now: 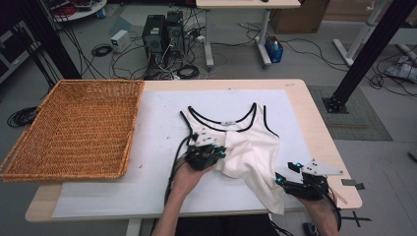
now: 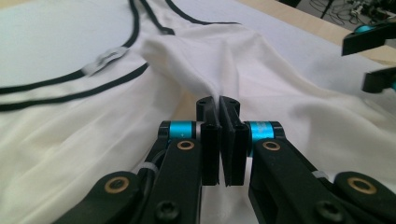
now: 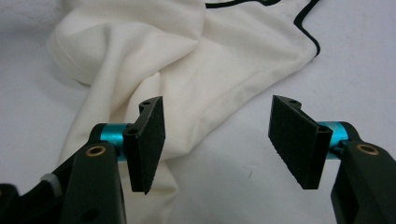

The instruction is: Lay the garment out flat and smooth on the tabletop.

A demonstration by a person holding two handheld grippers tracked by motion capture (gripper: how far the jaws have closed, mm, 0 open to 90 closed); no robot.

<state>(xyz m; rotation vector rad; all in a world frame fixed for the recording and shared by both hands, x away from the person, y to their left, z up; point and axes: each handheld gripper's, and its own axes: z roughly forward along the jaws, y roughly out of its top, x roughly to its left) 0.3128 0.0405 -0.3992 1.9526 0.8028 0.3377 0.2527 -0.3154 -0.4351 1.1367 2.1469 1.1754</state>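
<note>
L gripper (image 2: pixel 219 105) has its jaws pinched tight on a ridge of the white tank top (image 1: pixel 246 147) mid-table, prob. to drag that fold across, while the R gripper (image 3: pixel 217 140) hangs wide apart at the hem's 5 o'clock corner, gripping nothing (looks set to take that edge). Wicker basket (image 1: pixel 74 130) sits at 9 o'clock, well apart w/ bare white mat (image 1: pixel 157 142) between, nothing blocking.

A lab: beyond the bench (image 1: pixel 314 118), computer towers (image 1: pixel 163 33) stand on the floor amid loose cables (image 1: pixel 101 49), beside black frame posts (image 1: pixel 366 54).
</note>
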